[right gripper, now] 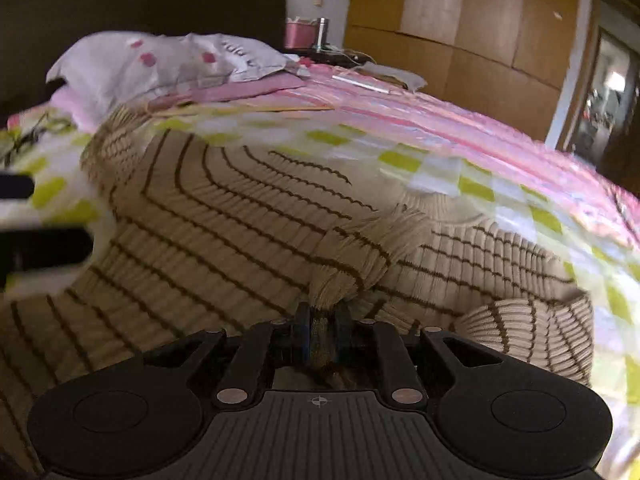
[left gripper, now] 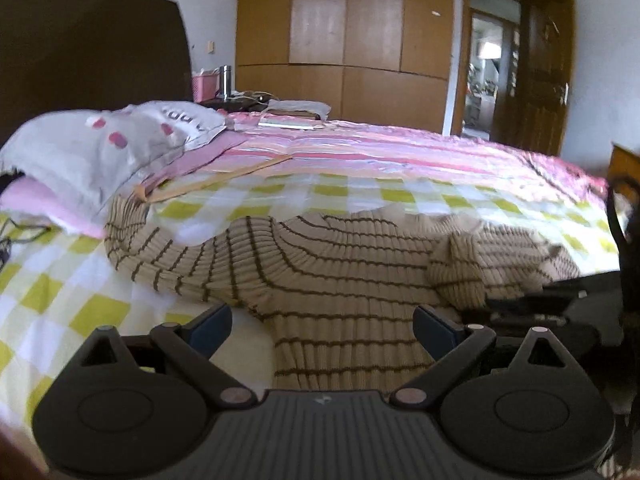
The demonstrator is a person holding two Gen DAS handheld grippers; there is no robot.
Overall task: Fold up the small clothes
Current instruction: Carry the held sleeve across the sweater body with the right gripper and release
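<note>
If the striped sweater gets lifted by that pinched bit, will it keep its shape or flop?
Likely flop: the sweater already bunches into pleats where the right gripper pinches it. Its thick ribbed knit suggests some weight, so the rest would probably sag and drag on the bedsheet rather than slide.

Soft daylight, doorway (left gripper: pixel 486 64) glare, motion blur, fisheye-bent edges.

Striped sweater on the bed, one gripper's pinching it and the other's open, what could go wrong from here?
1. The right gripper pinches only a small bunch of the striped sweater; the knit could slip free mid-fold.
2. The left gripper stands open over the sweater, holding nothing, so the body may drag and bunch on the checked bedsheet.
3. The far sleeve lies beside the pillow and could snag.
</note>
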